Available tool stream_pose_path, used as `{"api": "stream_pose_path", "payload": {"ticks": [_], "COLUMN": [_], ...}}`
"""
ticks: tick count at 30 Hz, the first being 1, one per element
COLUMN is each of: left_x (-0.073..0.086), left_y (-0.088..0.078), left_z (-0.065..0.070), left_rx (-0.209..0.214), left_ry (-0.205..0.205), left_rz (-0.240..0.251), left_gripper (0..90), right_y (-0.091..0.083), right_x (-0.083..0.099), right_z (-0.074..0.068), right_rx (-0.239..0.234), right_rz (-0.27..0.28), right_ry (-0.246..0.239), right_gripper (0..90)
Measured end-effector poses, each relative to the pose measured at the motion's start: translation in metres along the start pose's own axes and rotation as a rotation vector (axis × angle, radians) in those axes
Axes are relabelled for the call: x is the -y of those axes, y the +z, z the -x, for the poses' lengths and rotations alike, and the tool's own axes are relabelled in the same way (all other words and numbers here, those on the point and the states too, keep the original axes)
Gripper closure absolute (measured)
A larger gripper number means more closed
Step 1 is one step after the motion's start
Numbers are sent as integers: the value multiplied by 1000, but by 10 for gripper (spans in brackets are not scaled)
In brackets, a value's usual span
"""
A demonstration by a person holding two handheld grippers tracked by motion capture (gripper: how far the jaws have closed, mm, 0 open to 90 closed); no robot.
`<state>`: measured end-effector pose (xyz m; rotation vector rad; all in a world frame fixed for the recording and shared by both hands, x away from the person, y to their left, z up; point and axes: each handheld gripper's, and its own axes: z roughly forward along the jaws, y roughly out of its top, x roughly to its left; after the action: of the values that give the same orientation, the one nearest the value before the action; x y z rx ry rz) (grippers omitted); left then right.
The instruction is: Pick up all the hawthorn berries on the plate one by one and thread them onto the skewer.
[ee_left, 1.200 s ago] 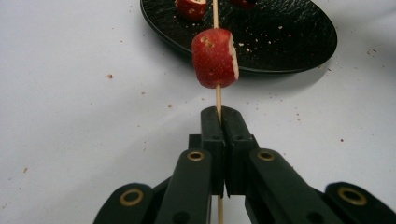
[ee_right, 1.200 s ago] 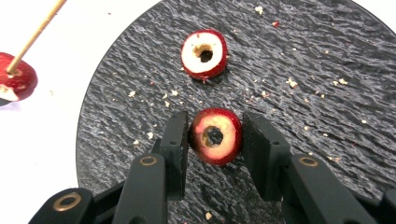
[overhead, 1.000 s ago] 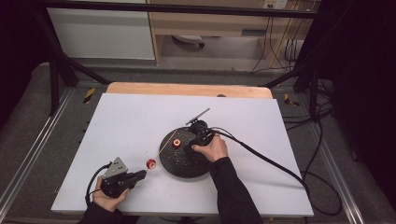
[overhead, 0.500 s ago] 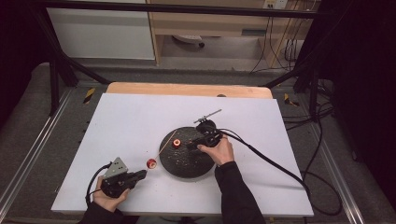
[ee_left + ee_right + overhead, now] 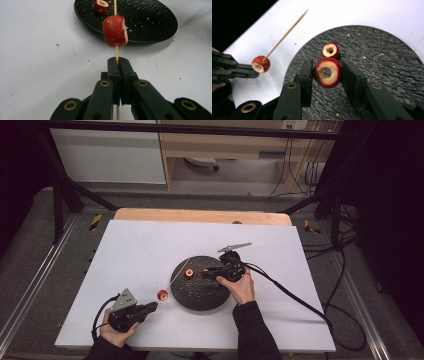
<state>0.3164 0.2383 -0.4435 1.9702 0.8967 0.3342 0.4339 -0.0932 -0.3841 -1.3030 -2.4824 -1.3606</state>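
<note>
Your left claw point(image 5: 117, 65) is pressed together on a thin wooden skewer point(image 5: 116, 51), pinching it near its lower end. The stick runs straight out past the fingertips, and a red fruit piece point(image 5: 115, 31) is already threaded on it a short way beyond the tips, with its cut pale face turned to one side. In the high view this claw point(image 5: 150, 307) sits near the front left of the white table point(image 5: 135, 250), and the skewer point(image 5: 179, 272) slants from its tips up over the edge of the black plate point(image 5: 200, 292).

Your right claw point(image 5: 327, 75) is pinching a cored red fruit ring point(image 5: 327, 72) between its two fingers, one finger on each side of the ring, with the hollow middle facing the camera. The ring hangs over the plate point(image 5: 374, 60), clear of its surface as far as the picture tells. Just beyond the tips of this claw, a second, smaller cored piece point(image 5: 330, 50) lies on the plate. Off to the left of this claw you can see the other claw holding the skewer point(image 5: 287, 32) with its threaded piece point(image 5: 260, 64), well apart from the ring you hold.

From above, your right claw point(image 5: 206, 273) hovers over the middle of the plate, beside a red piece point(image 5: 189, 273) near the skewer's far end.
</note>
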Motion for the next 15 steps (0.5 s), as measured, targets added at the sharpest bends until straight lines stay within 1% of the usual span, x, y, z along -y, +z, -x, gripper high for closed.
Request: {"api": "stream_pose_path", "payload": {"ticks": [4,8,9,15], "left_x": [0,0,0,0], "left_y": [0,1,1,0], "left_z": [1,2,2,3], "left_rx": [-2,-2,-3,-3], "left_ry": [0,3,3,3], "left_rz": [2,3,5,12], "left_gripper": [882,882,882,882], "right_y": [-3,-4,-4,-7], "right_x": [5,10,11,18], "right_z": [1,2,2,2], "right_rx": [-10,-24,-24,-43], "right_rz": [35,89,104,203], "right_ry": [15,40,40,97], "right_gripper": [634,635,635,635]}}
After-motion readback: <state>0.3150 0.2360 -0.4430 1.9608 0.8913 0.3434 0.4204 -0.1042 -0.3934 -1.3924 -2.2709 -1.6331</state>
